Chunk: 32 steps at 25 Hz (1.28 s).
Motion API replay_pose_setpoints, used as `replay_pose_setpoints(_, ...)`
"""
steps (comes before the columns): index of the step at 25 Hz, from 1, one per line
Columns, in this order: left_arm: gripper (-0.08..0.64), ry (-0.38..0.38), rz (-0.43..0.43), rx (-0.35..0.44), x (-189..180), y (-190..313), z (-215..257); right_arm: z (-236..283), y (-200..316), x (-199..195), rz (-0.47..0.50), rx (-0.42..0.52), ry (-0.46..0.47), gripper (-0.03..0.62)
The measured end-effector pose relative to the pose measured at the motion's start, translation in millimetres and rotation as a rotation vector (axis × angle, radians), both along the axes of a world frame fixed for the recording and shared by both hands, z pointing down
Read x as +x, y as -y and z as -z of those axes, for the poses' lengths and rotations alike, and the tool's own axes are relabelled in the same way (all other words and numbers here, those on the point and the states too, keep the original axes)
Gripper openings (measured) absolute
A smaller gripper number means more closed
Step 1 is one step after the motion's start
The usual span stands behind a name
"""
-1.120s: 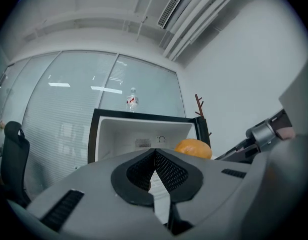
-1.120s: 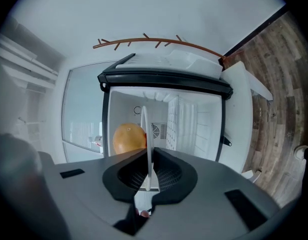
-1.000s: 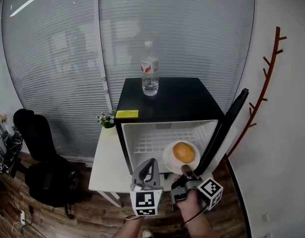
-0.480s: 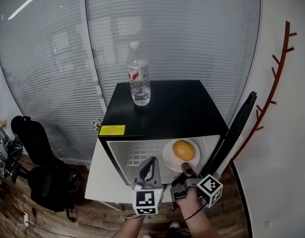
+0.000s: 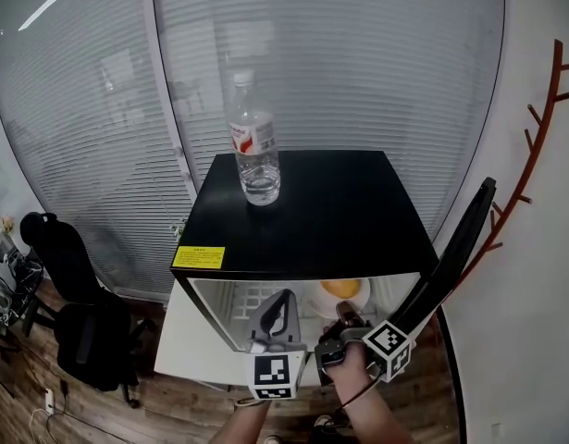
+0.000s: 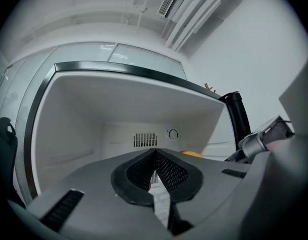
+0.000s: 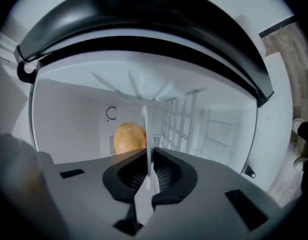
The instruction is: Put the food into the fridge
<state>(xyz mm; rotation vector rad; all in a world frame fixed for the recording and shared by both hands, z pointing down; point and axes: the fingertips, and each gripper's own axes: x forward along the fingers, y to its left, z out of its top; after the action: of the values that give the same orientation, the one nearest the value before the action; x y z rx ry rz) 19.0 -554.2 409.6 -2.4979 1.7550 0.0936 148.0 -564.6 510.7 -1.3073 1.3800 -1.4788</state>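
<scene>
A round golden bun (image 5: 341,288) lies on a white plate (image 5: 355,299) just inside the open black mini fridge (image 5: 303,211), half hidden under its top edge. My right gripper (image 5: 344,313) is shut on the plate's near rim. In the right gripper view the plate (image 7: 145,129) shows edge-on between the pads, with the bun (image 7: 128,138) beyond it against the white back wall. My left gripper (image 5: 282,299) is level beside it at the fridge mouth, shut with nothing in it. Its closed pads (image 6: 166,169) point into the white interior.
The fridge door (image 5: 455,248) stands open at the right. A clear water bottle (image 5: 254,146) stands on the fridge top, near a yellow sticker (image 5: 198,257). A white wire shelf (image 7: 181,121) lines the inside. A black office chair (image 5: 76,313) is at the left, window blinds behind.
Both grippers have moved forward into the fridge opening. The plate with the bun went from in front of the shelf to under the fridge's top edge.
</scene>
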Motion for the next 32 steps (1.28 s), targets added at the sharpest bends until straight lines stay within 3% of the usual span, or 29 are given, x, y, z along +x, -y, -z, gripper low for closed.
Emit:
replay_pose_setpoints(12,0.026,-0.01,-0.009,-0.023,-6,9,-14,-30,9,-1,-0.006,-0.105,-0.127,0.041)
replay_pose_setpoints(28,0.026,-0.022,-0.033,-0.025,-11,3,-17,-31,2,-2,-0.038,-0.141,-0.238,0.043)
replay_pose_setpoints(32,0.026,-0.025,-0.037,-0.023,-13,5,-16,-23,4,-2,-0.034,-0.129,-0.282,0.12)
